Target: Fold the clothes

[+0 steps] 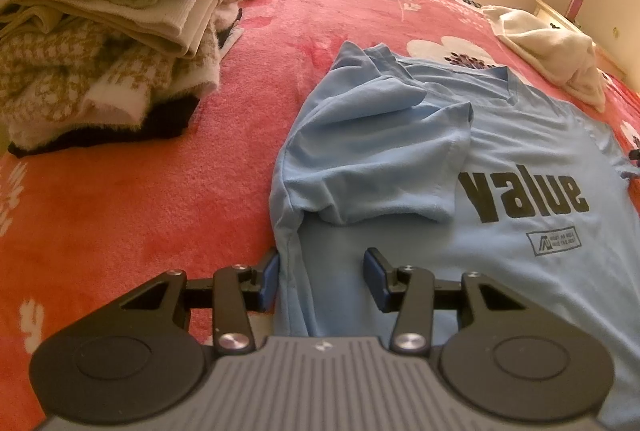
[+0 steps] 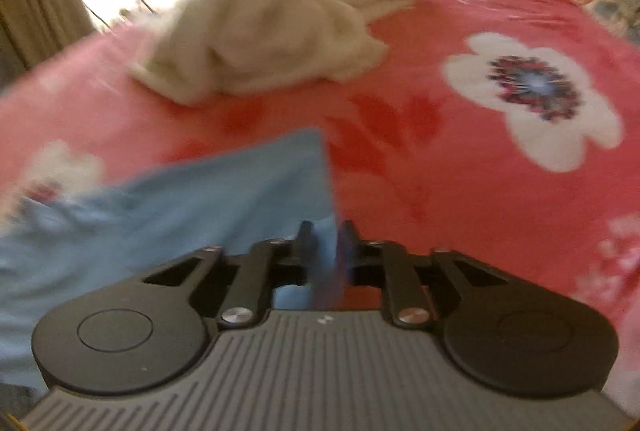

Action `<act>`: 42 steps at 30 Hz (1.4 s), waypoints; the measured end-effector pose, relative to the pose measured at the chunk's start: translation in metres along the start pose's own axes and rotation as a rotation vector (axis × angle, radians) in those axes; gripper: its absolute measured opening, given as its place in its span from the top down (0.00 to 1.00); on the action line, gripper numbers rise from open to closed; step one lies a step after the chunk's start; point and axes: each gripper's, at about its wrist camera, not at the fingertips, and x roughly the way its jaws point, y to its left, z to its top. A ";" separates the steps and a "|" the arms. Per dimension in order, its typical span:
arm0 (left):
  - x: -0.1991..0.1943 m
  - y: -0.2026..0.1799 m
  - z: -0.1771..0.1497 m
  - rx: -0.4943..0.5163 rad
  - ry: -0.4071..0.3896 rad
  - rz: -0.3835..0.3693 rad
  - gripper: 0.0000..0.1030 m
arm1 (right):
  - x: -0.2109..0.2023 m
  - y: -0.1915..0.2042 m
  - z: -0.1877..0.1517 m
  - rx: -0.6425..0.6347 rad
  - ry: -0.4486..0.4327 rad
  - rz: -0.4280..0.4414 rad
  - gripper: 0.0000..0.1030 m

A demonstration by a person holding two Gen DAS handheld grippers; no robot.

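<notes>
Folding the blue T-shirt [image 1: 460, 159] on the bed [image 1: 140, 199].
Left gripper [image 1: 322, 281] spread astride the shirt's side edge; right gripper [image 2: 325, 251] pinching the opposite edge; lift both evenly.

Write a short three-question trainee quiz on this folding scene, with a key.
1. True or false: one sleeve of the blue T-shirt is already folded onto its front.
2. What word is printed on the shirt?
3. The folded stack of clothes lies where in the left wrist view? A) left of the shirt B) on the shirt C) on the floor

Key: 1 true; 2 "value"; 3 A
</notes>
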 end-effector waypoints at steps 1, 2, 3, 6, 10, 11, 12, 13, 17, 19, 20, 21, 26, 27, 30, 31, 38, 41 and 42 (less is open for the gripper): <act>-0.001 0.000 0.000 0.002 -0.004 0.001 0.55 | -0.003 -0.007 -0.001 0.044 -0.020 -0.009 0.69; -0.003 0.000 0.000 0.008 -0.010 0.001 0.55 | -0.010 -0.011 -0.002 0.082 -0.046 -0.002 0.66; -0.005 0.000 0.000 0.014 -0.016 0.002 0.55 | -0.018 -0.015 -0.003 0.118 -0.074 0.010 0.59; -0.013 0.000 0.001 0.042 -0.045 0.001 0.52 | -0.041 -0.016 -0.004 0.184 -0.144 0.052 0.58; -0.023 -0.011 0.004 0.118 -0.114 -0.007 0.46 | -0.071 0.050 0.003 0.032 -0.125 0.219 0.58; -0.025 -0.016 0.005 0.153 -0.135 -0.007 0.44 | -0.076 0.073 0.001 -0.014 -0.091 0.281 0.58; -0.026 -0.022 0.005 0.188 -0.155 -0.004 0.44 | -0.082 0.095 0.000 -0.060 -0.056 0.343 0.58; -0.027 -0.028 0.005 0.221 -0.172 0.002 0.44 | -0.083 0.119 -0.006 -0.098 0.010 0.410 0.58; -0.027 -0.046 0.000 0.350 -0.228 0.008 0.44 | -0.080 0.219 -0.043 -0.249 0.295 0.617 0.58; -0.027 -0.055 -0.004 0.420 -0.253 0.009 0.44 | -0.076 0.259 -0.060 -0.300 0.377 0.648 0.58; -0.026 -0.060 -0.006 0.458 -0.266 0.011 0.44 | -0.075 0.278 -0.069 -0.323 0.415 0.661 0.59; -0.024 -0.064 -0.008 0.492 -0.272 0.011 0.43 | -0.071 0.292 -0.075 -0.331 0.444 0.661 0.59; 0.000 -0.076 -0.011 0.560 -0.232 -0.022 0.44 | -0.050 0.323 -0.092 -0.320 0.508 0.647 0.68; 0.006 -0.079 -0.011 0.566 -0.223 -0.024 0.44 | -0.049 0.326 -0.094 -0.314 0.513 0.647 0.75; 0.024 -0.083 -0.006 0.566 -0.208 -0.011 0.51 | -0.044 0.326 -0.099 -0.291 0.520 0.649 0.83; 0.028 -0.082 -0.003 0.550 -0.208 -0.007 0.57 | -0.042 0.325 -0.099 -0.283 0.517 0.653 0.85; -0.004 -0.023 0.030 0.161 -0.268 0.001 0.91 | -0.044 0.347 -0.086 -0.215 0.478 0.792 0.98; -0.033 0.015 0.036 -0.056 -0.324 0.030 0.91 | -0.062 0.381 -0.078 -0.221 0.452 0.921 0.98; -0.039 0.027 0.036 -0.119 -0.336 0.043 0.91 | -0.068 0.393 -0.076 -0.224 0.443 0.966 0.98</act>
